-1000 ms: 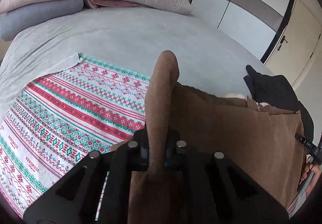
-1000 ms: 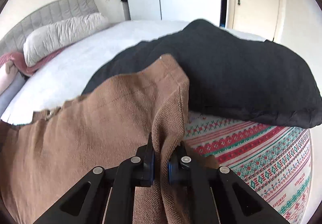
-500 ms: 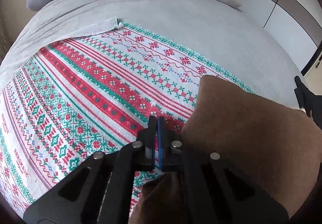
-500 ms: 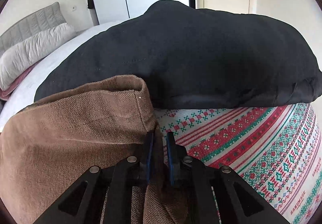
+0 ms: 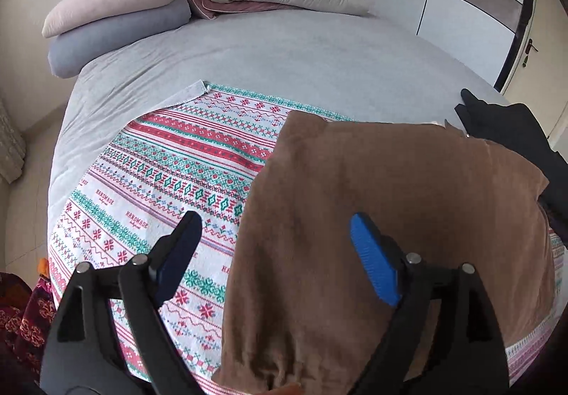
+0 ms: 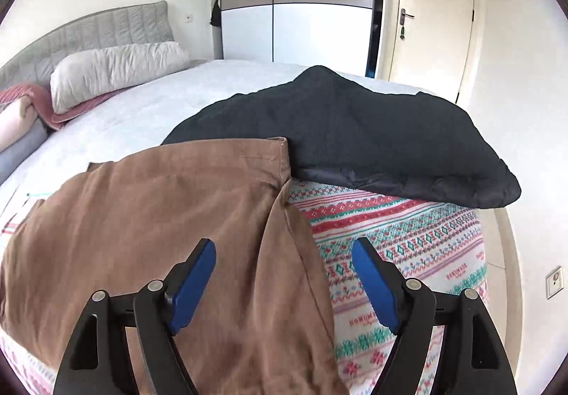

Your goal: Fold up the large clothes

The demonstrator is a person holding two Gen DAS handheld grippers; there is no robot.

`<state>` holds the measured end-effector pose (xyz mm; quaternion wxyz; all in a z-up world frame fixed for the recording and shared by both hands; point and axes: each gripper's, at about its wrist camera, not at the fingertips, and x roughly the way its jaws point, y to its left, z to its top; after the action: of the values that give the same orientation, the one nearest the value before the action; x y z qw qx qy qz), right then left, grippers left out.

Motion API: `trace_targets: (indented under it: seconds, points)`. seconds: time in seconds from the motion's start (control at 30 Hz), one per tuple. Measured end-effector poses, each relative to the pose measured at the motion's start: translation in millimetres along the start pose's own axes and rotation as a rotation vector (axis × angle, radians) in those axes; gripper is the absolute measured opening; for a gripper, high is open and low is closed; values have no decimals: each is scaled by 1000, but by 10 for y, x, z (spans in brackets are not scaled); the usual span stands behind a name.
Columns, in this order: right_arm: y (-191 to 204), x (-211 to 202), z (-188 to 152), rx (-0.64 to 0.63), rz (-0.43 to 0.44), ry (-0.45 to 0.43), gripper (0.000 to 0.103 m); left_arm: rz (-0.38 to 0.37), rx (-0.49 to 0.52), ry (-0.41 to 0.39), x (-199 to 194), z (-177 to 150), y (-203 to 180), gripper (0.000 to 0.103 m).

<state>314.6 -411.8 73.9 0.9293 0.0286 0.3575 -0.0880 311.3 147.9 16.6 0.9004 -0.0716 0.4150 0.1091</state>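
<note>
A brown garment lies folded over on the patterned red, green and white cloth spread on the bed. It also shows in the right wrist view, its hemmed edge beside a black garment. My left gripper is open and empty, held above the brown garment's left edge. My right gripper is open and empty, above the brown garment's right edge. Neither gripper touches the fabric.
The grey bed sheet stretches to several pillows at the headboard. The black garment lies at the bed's right edge. A wardrobe and door stand beyond. A dark red patterned fabric lies off the bed's left.
Both grippers let go of the brown garment and opened wide. They laid it down folded and pulled back and up from it.
</note>
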Motion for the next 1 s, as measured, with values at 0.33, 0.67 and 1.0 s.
trace_targets:
  seconds: [0.33, 0.67, 1.0]
  points:
    - [401, -834, -808, -36, 59, 122, 98, -19, 110, 61, -1007, -1071, -468, 102]
    - [773, -1042, -1314, -83, 86, 191, 99, -105, 119, 86, -1184, -1776, -944, 102]
    - [842, -1197, -1504, -123, 54, 167, 99, -108, 74, 55, -1186, -1816, -1044, 102]
